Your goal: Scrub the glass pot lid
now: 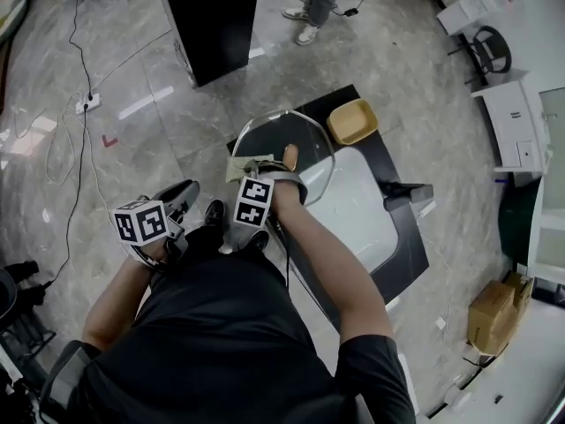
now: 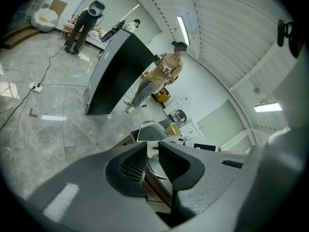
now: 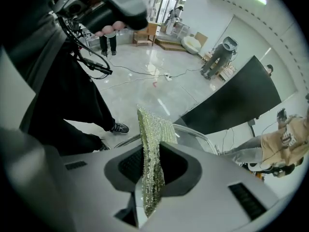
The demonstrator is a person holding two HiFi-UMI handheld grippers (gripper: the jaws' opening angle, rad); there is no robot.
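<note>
The glass pot lid (image 1: 305,144) stands tilted over the near end of the white sink (image 1: 366,215), its tan knob (image 1: 290,156) facing me. My right gripper (image 1: 262,175) is shut on a green-gold scrub cloth (image 1: 245,166), held against the lid's left rim. In the right gripper view the cloth (image 3: 152,134) sticks up between the jaws of the right gripper (image 3: 150,154), with the lid's rim (image 3: 193,132) just behind. My left gripper (image 1: 181,200) hangs left of the counter, away from the lid. In its own view the left gripper (image 2: 152,154) shows a narrow empty gap, with the lid (image 2: 149,131) beyond.
A yellow bowl (image 1: 352,121) sits on the black counter (image 1: 413,246) behind the sink. A tall black panel (image 1: 212,16) stands on the floor beyond. A person's legs (image 1: 320,3) are beside the panel. A power strip (image 1: 86,104) with cables lies at the left.
</note>
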